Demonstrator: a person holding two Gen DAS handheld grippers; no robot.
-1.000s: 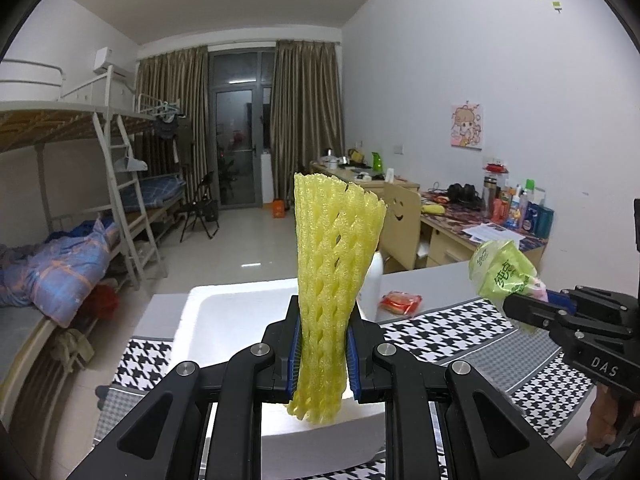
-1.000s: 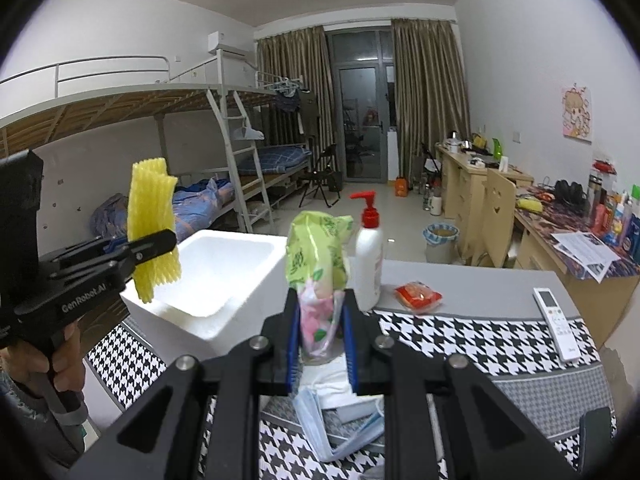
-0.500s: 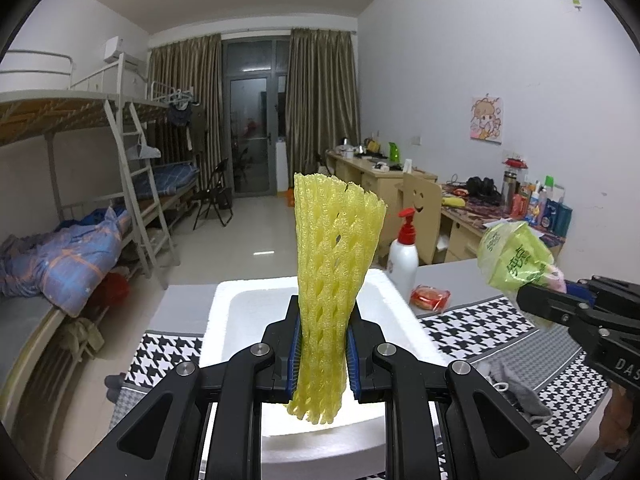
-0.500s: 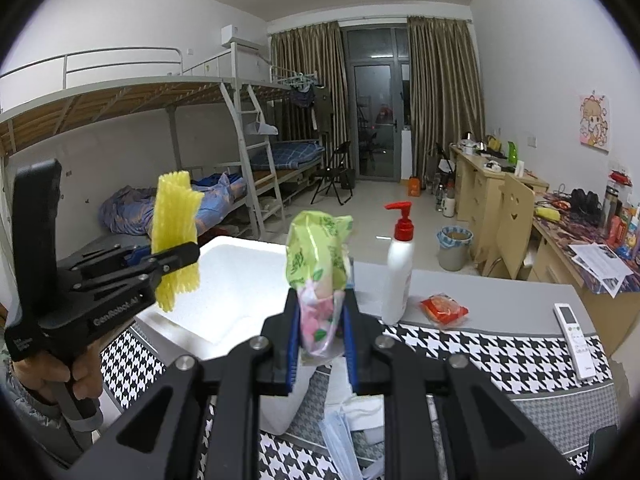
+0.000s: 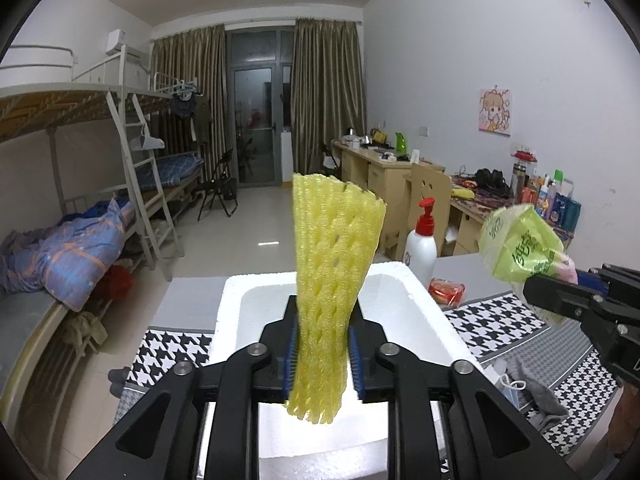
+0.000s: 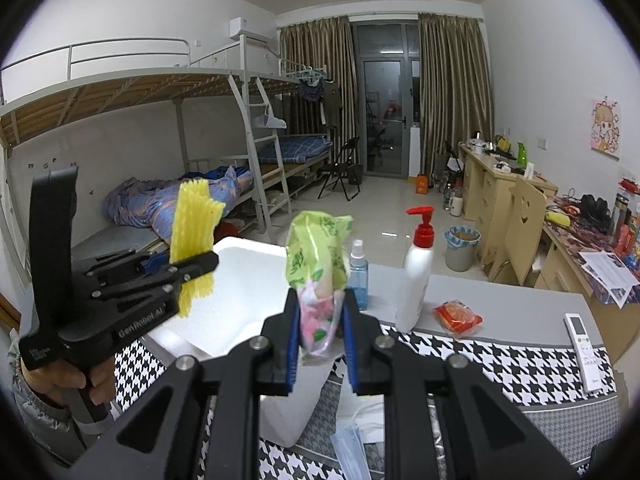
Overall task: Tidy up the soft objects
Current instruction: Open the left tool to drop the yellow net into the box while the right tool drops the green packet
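Note:
A yellow foam fruit net stands upright between the pads of my left gripper, whose jaws are opening while the net still touches both pads. It hangs over the white foam box. The right wrist view shows the same net and left gripper, held in a person's hand above the box. My right gripper is shut on a soft green and pink plastic packet, just right of the box. That packet and right gripper sit at the right edge of the left wrist view.
On the grey table stand a white pump bottle and a blue spray bottle. A red packet and a remote lie to the right. A face mask and grey cloth rest on the houndstooth mat.
Both grippers have moved along the table toward the foam box, which now lies under the yellow net. The left jaws stand slightly wider. The right grip is unchanged.

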